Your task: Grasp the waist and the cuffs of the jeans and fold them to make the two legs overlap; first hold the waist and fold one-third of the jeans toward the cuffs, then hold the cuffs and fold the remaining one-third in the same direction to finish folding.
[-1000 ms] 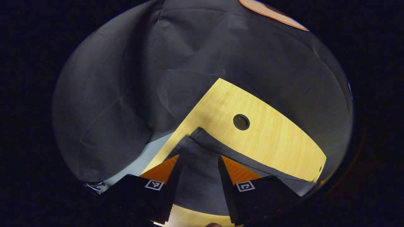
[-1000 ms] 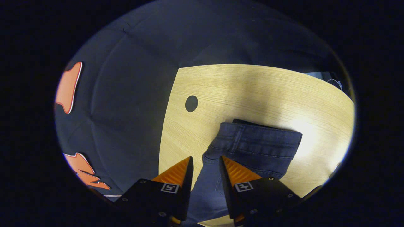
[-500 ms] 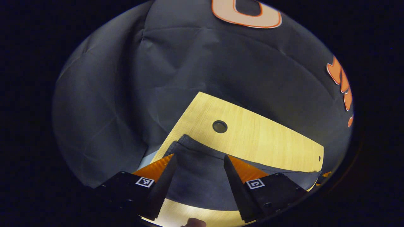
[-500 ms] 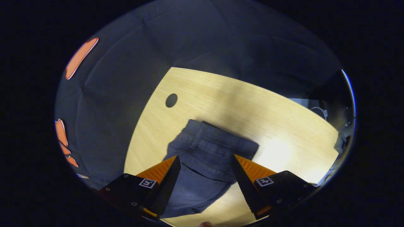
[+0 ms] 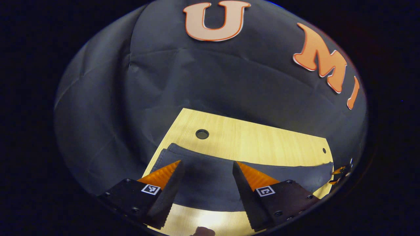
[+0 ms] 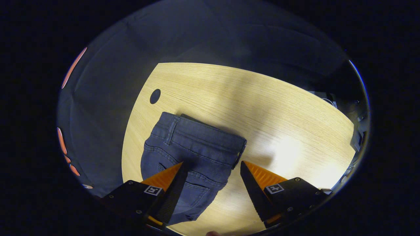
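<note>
The jeans (image 6: 193, 154) lie flat on the bench (image 6: 262, 108), legs already overlapped. Both thirds seem not yet folded. The left tool (image 5: 206, 170) and right tool (image 6: 213, 170) hang apart above them, holding nothing.

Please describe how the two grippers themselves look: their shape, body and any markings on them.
The left gripper and the right gripper look alike. Each has two wedge-shaped jaws that narrow to a point, with ribbed inner faces and a toothed edge lower down. Each jaw is mounted on a black block with small screws, and each block carries a square black-and-white marker. No cables can be seen on them.
</note>
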Demonstrator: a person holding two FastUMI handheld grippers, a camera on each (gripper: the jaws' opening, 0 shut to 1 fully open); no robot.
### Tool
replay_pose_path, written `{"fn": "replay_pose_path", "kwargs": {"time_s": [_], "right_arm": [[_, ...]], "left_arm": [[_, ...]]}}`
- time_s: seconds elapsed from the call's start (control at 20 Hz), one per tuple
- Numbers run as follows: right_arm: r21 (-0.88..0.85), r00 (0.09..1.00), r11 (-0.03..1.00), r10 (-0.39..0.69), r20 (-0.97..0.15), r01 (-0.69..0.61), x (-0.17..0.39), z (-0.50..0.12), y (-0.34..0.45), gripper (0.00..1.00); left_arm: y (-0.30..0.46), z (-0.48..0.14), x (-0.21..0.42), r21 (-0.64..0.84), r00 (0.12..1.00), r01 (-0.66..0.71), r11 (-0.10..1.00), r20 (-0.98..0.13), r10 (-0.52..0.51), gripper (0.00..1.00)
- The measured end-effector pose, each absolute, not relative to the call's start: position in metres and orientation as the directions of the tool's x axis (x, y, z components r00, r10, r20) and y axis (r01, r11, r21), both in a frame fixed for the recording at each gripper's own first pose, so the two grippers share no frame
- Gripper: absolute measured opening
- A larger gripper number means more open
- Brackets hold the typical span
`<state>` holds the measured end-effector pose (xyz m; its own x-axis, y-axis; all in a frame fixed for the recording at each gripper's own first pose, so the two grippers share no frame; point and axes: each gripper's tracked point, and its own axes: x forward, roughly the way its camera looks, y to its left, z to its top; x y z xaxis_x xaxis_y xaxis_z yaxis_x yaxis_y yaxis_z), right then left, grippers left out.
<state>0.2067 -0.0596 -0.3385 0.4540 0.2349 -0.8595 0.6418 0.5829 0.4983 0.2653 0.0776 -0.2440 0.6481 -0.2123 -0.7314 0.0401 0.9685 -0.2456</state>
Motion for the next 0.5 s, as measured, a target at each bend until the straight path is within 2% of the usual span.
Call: {"fn": "replay_pose_path", "kwargs": {"time_s": [0.35, 0.5], "right_arm": [[0.507, 0.436, 0.606, 0.275, -0.857, 0.614, 0.212, -0.353, -0.043, 0.98], [0.511, 0.439, 0.607, 0.279, -0.854, 0.609, 0.212, -0.353, -0.043, 0.97]], "left_arm": [[0.057, -0.19, 0.217, -0.223, 0.746, 0.141, 0.965, -0.617, -0.251, 0.9], [0.039, -0.16, 0.204, -0.159, 0.811, 0.179, 0.971, -0.535, -0.237, 0.9]]}}
